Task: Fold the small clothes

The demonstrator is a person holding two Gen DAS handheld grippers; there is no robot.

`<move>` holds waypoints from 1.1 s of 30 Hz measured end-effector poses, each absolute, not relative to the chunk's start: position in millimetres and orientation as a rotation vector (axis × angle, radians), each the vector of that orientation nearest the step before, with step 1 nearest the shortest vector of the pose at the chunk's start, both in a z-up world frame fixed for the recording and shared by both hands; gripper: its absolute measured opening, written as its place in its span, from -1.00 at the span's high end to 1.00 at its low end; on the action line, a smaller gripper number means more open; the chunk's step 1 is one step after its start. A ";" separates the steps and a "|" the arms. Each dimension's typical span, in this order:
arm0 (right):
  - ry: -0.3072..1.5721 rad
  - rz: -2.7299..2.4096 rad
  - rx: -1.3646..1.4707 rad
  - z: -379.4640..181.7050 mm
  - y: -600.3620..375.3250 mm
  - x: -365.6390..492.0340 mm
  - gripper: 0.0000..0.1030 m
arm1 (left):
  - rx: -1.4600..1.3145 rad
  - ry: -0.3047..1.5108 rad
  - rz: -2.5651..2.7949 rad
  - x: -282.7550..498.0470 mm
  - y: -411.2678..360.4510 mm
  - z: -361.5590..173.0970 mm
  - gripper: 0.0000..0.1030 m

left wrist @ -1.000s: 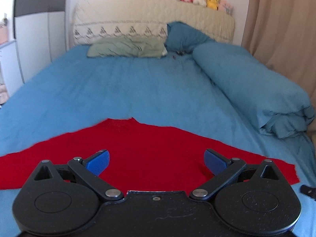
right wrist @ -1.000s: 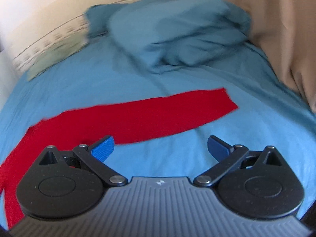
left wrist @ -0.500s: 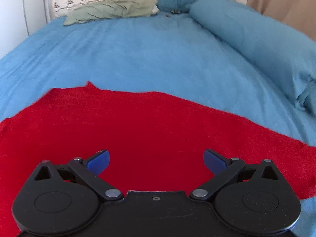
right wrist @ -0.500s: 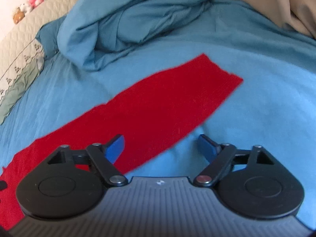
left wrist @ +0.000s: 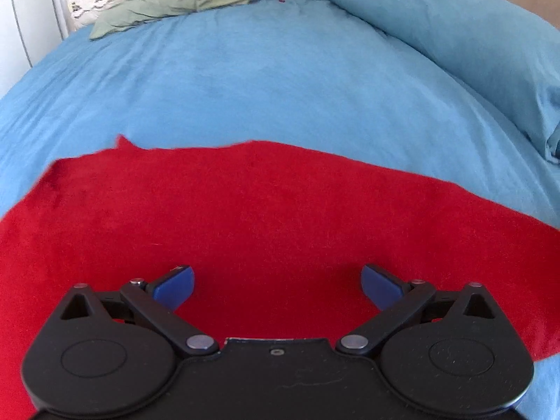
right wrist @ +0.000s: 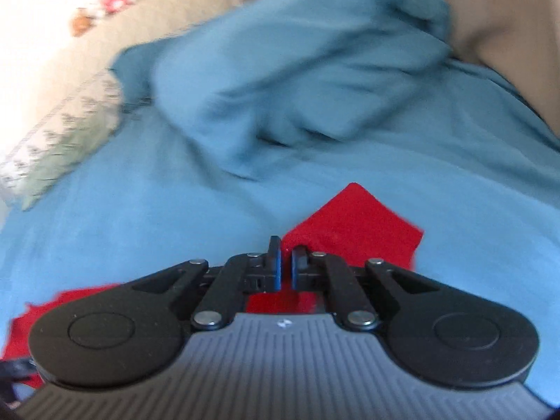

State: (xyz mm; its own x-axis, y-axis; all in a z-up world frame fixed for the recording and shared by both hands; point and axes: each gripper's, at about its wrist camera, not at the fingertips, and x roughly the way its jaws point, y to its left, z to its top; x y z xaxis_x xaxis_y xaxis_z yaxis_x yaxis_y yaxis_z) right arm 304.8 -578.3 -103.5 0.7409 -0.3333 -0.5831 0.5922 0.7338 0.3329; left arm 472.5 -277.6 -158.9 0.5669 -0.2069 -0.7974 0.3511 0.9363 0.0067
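A red knit garment [left wrist: 280,203] lies spread flat on the blue bedsheet [left wrist: 245,80]. In the left wrist view it fills the lower half of the picture. My left gripper [left wrist: 276,274] hovers low over its middle, open wide, with nothing between the blue pads [left wrist: 176,285]. In the right wrist view the squared end of a red sleeve [right wrist: 357,227] lies just ahead of the fingers. My right gripper [right wrist: 286,255] has its jaws closing tight, down to a narrow slit, with the red cloth pinched between the pads. This view is motion-blurred.
A rolled blue duvet [left wrist: 455,35] runs along the right side of the bed and bulks up beyond the sleeve [right wrist: 297,77]. A green pillow [left wrist: 168,3] lies at the headboard. A beige curtain [right wrist: 497,7] hangs to the right.
The left gripper dropped lower and nearer over the garment, then held still, staying open. The right gripper travelled along the sleeve to its end and its jaws went from wide open to shut on the cloth.
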 end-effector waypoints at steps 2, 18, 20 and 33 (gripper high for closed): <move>0.495 -0.445 0.500 -81.5 -553.1 327.6 0.60 | 0.172 0.889 -0.318 467.6 -258.7 -145.3 -1.00; 0.662 0.318 0.277 -145.2 -227.1 435.4 0.61 | 0.106 0.808 -0.009 431.8 2.7 -123.4 -1.00; 0.683 0.323 0.230 -163.0 -213.2 427.8 0.60 | 0.080 0.822 -0.010 431.2 15.5 -128.7 -1.00; 0.624 0.254 0.125 -136.1 -272.4 357.8 -0.87 | 0.158 0.725 -0.206 416.4 -31.3 -95.1 -1.00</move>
State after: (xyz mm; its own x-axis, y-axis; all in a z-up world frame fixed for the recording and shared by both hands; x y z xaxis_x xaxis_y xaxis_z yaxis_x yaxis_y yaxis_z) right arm 357.8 -272.4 -136.1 0.7819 0.2719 -0.5610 -0.1968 0.9615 0.1918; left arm 416.4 -31.3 -95.1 0.7299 -0.1323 -0.6706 0.2410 0.9679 0.0713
